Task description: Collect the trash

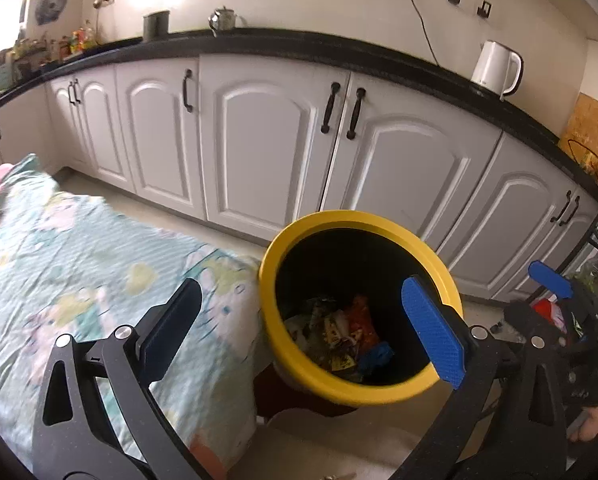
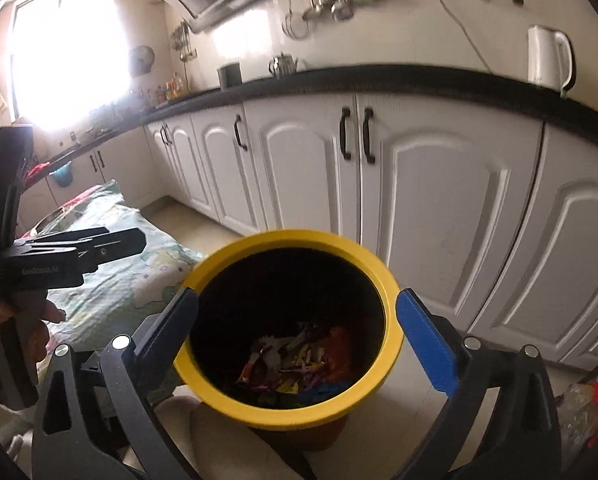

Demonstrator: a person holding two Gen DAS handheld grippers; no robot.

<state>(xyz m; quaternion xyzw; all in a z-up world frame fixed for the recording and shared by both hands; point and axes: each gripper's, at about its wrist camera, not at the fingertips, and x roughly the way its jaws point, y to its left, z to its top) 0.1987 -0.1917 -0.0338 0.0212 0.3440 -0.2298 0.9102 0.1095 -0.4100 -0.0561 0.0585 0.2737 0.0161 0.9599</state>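
Both grippers are hovering over the yellow-rimmed round bin with the dark inside (image 2: 295, 336), standing on the floor just off the edge of the patterned pale-green cloth-covered surface (image 1: 79, 264)

Left gripper (image 1: 311, 336): jaws are standing wide apart, nothing between the pads, only the bin showing through the gap. Right gripper (image 2: 299, 340): same, jaws spread to either side of the bin mouth, empty

Trash is sitting at the bottom of the bin: a heap of crumpled coloured wrappers (image 2: 295, 364), orange, yellow, blue, some silver. From the left wrist view the same heap is lying against the near wall of the bin

Progress, my read: a drop is looking done, since both jaws are empty right over the bin and wrappers are already in it. The visible stretch of the cloth-covered surface is showing no loose trash, but its near and far ends are blurred or cut off, so I can't call it finished

Off to the right of the bin something red and clear-plastic (image 2: 595, 396) is lying at floor level; can't tell if it's trash to collect or just stored stuff

White cabinet doors (image 2: 439, 200) are running behind the bin, white electric kettle (image 2: 549, 58) up on the black counter, neither involved
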